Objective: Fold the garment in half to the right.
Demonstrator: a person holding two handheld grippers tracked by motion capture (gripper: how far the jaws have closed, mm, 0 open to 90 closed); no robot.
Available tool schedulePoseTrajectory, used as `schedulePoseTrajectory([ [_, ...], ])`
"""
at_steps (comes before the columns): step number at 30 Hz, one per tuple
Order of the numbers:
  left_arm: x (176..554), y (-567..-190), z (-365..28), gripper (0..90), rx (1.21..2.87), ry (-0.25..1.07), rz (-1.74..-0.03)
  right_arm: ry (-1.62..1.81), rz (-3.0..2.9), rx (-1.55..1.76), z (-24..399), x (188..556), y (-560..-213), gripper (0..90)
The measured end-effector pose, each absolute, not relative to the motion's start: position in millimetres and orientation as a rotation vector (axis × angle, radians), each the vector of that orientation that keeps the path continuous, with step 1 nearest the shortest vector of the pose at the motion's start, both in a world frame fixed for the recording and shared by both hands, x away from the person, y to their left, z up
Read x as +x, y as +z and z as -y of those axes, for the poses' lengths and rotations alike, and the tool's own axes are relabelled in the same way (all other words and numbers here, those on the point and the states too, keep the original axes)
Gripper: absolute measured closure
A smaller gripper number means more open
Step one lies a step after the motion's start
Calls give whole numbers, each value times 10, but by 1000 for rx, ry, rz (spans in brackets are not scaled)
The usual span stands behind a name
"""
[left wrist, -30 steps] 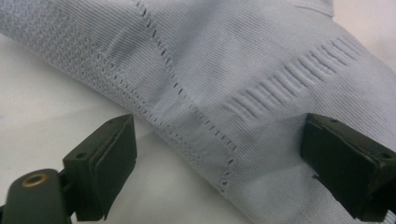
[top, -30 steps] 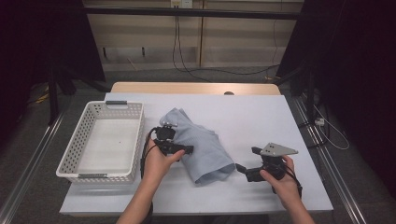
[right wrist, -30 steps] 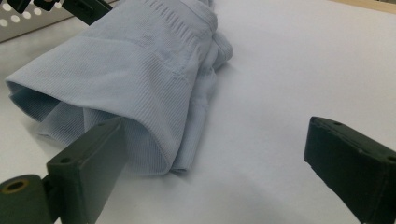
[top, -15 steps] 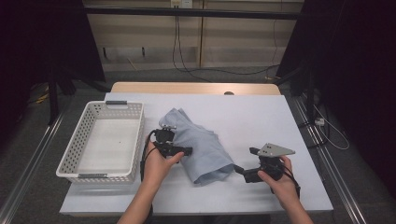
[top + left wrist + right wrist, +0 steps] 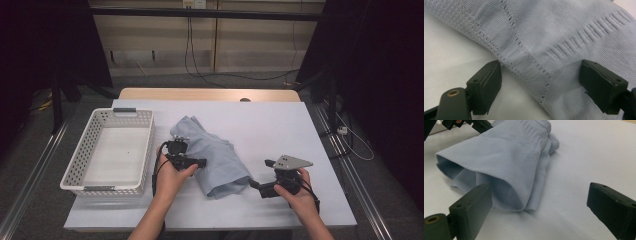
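High view: knit (image 5: 212,157) is lying folded mid-table, basket (image 5: 107,150) at its 9 o'clock. Left gripper (image 5: 186,161) is sitting at the knit's left edge, right gripper (image 5: 257,187) near its 5 o'clock corner.

Left gripper view: jaws have just been closing but are standing wide, knit's edge between them, not pinched.

Right gripper view: jaws standing apart, nothing between, knit's open hem (image 5: 486,187) at 11 o'clock.

Looks like the grasp step; next, both need to clamp fabric.
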State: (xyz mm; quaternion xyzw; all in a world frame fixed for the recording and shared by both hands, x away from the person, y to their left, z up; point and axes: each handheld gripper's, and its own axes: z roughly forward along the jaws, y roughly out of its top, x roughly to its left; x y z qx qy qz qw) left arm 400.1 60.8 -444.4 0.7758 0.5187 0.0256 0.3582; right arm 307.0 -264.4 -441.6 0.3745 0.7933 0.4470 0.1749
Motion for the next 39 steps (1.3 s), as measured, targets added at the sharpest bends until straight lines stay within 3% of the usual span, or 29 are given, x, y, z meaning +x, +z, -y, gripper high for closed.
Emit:
schedulePoseTrajectory([
  [8, 3968, -4450, -605, 377, 1955, -14, -1357, 1264, -2267, 1041, 2617, 3071, -4437, 58],
  [16, 3950, -4444, -569, 477, 1959, -19, -1375, 1261, -2271, 1027, 2614, 3066, -4430, 58],
  [31, 3946, -4443, -548, 459, 1937, -17, -1407, 1254, -2258, 1031, 2652, 3057, -4418, 58],
  [39, 3924, -4454, -567, 501, 1892, -30, -1434, 1255, -2247, 1026, 2641, 3047, -4381, 58],
])
